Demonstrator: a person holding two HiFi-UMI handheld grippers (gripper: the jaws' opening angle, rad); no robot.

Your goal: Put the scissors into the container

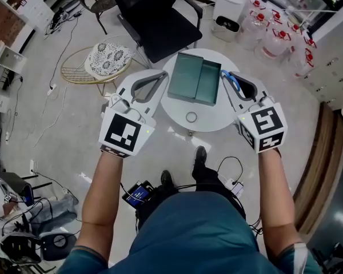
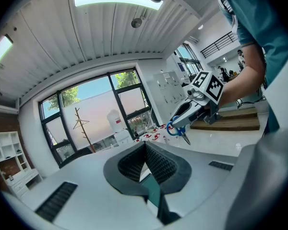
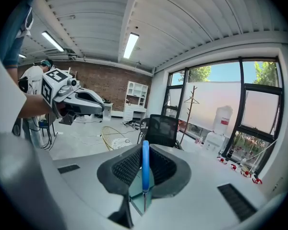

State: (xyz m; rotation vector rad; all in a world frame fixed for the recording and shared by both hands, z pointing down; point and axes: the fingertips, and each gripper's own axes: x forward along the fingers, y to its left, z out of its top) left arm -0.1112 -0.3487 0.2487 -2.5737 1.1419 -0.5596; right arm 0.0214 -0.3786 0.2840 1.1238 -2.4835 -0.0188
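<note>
a teal short-sleeved shirt (image 1: pixel 188 233), black shoes (image 1: pixel 200 153), white left tongs (image 1: pixel 160 77) and right tongs (image 1: pixel 224 76) with black-and-white marker cubes (image 1: pixel 126 132).

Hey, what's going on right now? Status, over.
Left gripper shut, empty. Right gripper shut on scissors, at right edge of the container, not in yet. Small ring on table, out of the way.

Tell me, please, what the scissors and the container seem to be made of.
The scissors have blue handles that look like smooth plastic, even in colour with a soft sheen; the thin grey blades look like metal. The container is teal, with flat thin walls and a dull sheen: plastic or painted metal, I cannot tell which.
</note>
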